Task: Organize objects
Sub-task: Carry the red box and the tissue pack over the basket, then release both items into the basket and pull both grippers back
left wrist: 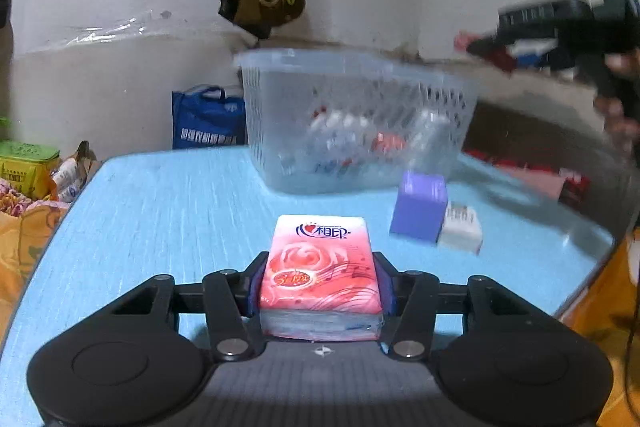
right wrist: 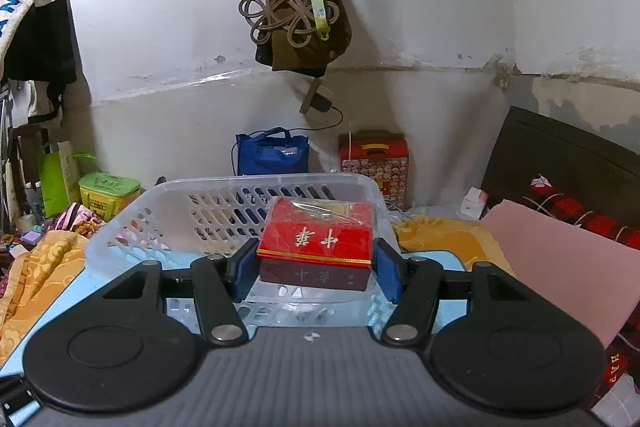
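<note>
My left gripper (left wrist: 320, 281) is shut on a pink tissue pack (left wrist: 320, 267) with a rose print, held over the blue table (left wrist: 160, 219). A clear plastic basket (left wrist: 352, 123) with several small items stands at the table's far side. My right gripper (right wrist: 316, 263) is shut on a red cigarette box (right wrist: 316, 239) and holds it above the basket (right wrist: 224, 215). In the left wrist view the right gripper (left wrist: 520, 43) shows blurred, high above the basket's right. A purple box (left wrist: 420, 207) and a small white box (left wrist: 460, 227) lie on the table right of the tissue pack.
A blue bag (left wrist: 208, 127) and a red carton (right wrist: 374, 163) stand by the wall behind the table. Bags and cords (right wrist: 296, 7) hang on the wall. A green tin (right wrist: 108, 193) and orange cloth (right wrist: 36, 267) lie left; a pink sheet (right wrist: 560, 259) lies right.
</note>
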`<control>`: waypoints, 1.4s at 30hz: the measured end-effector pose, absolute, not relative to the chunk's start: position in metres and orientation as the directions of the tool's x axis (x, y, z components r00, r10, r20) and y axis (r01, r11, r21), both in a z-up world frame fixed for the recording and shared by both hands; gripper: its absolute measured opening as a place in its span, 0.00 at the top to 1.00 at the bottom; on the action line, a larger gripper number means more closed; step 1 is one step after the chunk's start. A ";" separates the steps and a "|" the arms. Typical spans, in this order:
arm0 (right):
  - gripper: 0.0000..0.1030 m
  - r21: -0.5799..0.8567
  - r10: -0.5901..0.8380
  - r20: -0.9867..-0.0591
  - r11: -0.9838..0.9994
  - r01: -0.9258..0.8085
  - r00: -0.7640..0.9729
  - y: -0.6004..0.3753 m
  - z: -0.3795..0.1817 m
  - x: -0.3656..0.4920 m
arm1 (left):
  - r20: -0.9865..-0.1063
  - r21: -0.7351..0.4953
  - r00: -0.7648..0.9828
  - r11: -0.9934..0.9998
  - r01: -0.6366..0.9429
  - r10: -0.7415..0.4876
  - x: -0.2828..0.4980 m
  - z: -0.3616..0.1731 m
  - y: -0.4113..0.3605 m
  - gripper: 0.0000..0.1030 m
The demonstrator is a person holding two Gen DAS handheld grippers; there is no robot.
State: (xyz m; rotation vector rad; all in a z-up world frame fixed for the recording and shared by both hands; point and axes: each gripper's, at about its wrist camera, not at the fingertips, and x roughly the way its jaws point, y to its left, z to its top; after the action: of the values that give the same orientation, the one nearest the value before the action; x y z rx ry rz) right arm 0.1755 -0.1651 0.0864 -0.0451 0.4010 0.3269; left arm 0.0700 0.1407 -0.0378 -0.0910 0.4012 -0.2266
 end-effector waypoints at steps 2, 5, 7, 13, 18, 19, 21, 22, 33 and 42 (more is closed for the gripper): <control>0.39 0.030 0.312 -0.392 0.945 -0.327 0.865 -0.165 0.086 0.176 | -0.343 -0.144 0.908 0.969 0.201 -0.239 0.071 -0.027 0.144 0.46; 0.39 0.031 0.323 -0.392 0.940 -0.339 0.861 -0.163 0.086 0.178 | -0.285 -0.161 0.925 0.964 0.211 -0.250 0.078 0.002 0.146 0.46; 0.39 0.017 0.324 -0.377 0.939 -0.343 0.868 -0.160 0.085 0.176 | -0.242 -0.168 0.935 0.960 0.223 -0.259 0.085 0.028 0.147 0.46; 0.39 -0.026 0.334 -0.335 0.931 -0.363 0.881 -0.150 0.090 0.178 | -0.195 -0.160 0.941 0.955 0.249 -0.277 0.130 0.092 0.128 0.46; 0.39 -0.055 0.335 -0.328 0.927 -0.372 0.883 -0.148 0.095 0.185 | -0.221 -0.145 0.936 0.959 0.245 -0.272 0.172 0.117 0.106 0.46; 0.39 -0.048 0.340 -0.326 0.926 -0.374 0.882 -0.148 0.096 0.189 | -0.230 -0.144 0.936 0.960 0.239 -0.268 0.178 0.117 0.104 0.46; 0.39 -0.042 0.350 -0.323 0.923 -0.383 0.879 -0.148 0.096 0.195 | -0.256 -0.138 0.931 0.963 0.229 -0.259 0.193 0.116 0.097 0.46; 0.39 -0.048 0.345 -0.333 0.923 -0.381 0.878 -0.147 0.096 0.202 | -0.270 -0.136 0.930 0.966 0.220 -0.250 0.201 0.115 0.094 0.46; 0.39 -0.015 0.334 -0.394 0.929 -0.369 0.857 -0.146 0.079 0.252 | -0.355 -0.157 0.913 0.975 0.155 -0.202 0.254 0.095 0.091 0.45; 0.04 -0.024 0.333 -0.375 0.929 -0.368 0.865 -0.140 0.072 0.255 | -0.324 -0.160 0.924 0.974 0.158 -0.203 0.264 0.089 0.089 0.19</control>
State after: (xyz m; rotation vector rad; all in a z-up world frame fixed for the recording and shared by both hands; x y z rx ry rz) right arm 0.2552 -0.1402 0.0721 -0.0965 0.3756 0.3679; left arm 0.2636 0.0892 0.0886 -0.1316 0.3460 -0.1859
